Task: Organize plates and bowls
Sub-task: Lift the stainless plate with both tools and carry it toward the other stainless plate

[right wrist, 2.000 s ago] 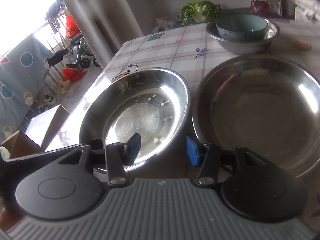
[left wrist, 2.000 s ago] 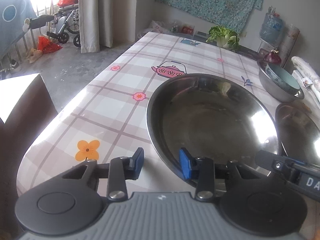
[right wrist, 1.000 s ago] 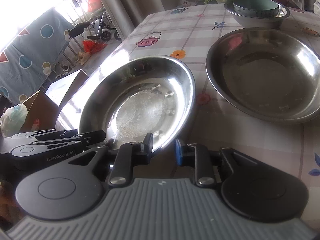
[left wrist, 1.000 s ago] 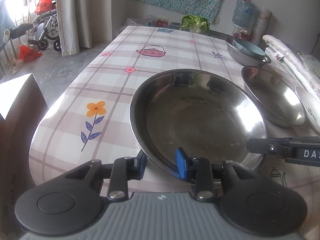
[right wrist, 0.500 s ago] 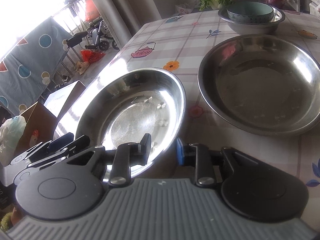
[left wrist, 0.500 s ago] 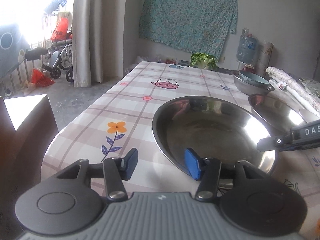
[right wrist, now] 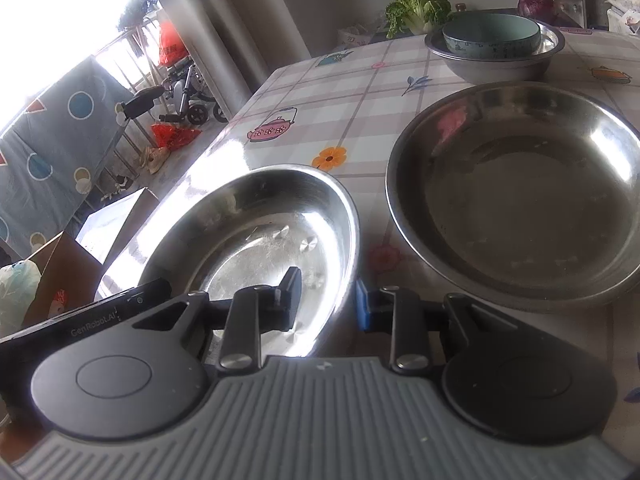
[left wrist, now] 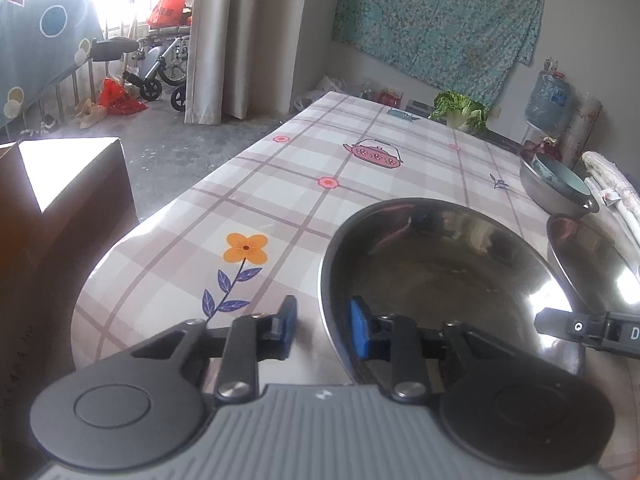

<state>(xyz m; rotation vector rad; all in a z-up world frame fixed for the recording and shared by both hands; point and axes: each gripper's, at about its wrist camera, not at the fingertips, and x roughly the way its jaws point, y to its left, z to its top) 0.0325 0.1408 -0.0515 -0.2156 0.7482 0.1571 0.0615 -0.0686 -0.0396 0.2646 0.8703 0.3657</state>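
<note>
A: Left wrist view: checked table before a curtain. My left gripper is clamped on the near rim of the steel plate at the table's near edge.

B: The risk?

A: A thin rim may slip and tip the plate.

B: Right wrist view?

A: My right gripper pinches the same plate; only here the second plate and far-edge bowls show whole.

A leafy cabbage sits at the far end of the checked tablecloth. A floral cloth hangs on the wall, a water jug stands beside it, and a wheelchair is parked past the curtain. A red onion lies nearby.
</note>
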